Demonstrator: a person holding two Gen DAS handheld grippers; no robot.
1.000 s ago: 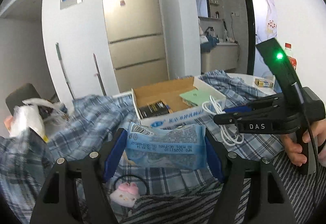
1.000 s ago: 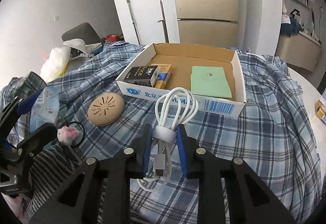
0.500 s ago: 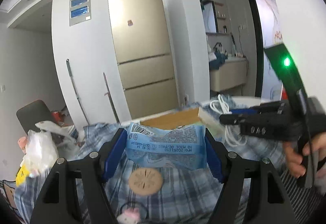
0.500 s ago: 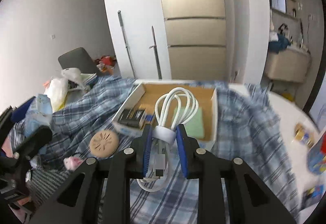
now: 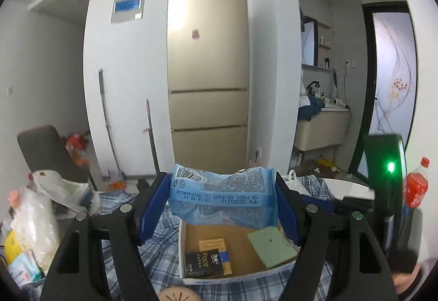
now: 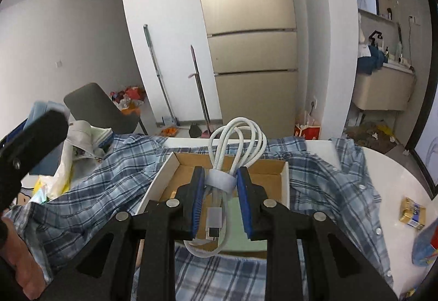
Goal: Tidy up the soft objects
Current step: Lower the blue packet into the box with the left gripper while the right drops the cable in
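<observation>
Below both tongs sits the cardboard box point(image 5: 189, 257) — left tongs point(image 5: 221, 202) clamp a blue packet point(image 5: 223, 198), right tongs point(image 6: 221, 201) pinch a white cable point(image 6: 236, 136).

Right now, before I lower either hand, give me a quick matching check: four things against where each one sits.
Things:
1. blue packet
2. white cable
3. green pad
4. plaid shirt

Places:
A. lying in the cardboard box
B. clamped in the left gripper
C. spread under the box
D. clamped in the right gripper

Pairs: 1-B, 2-D, 3-A, 4-C
</observation>
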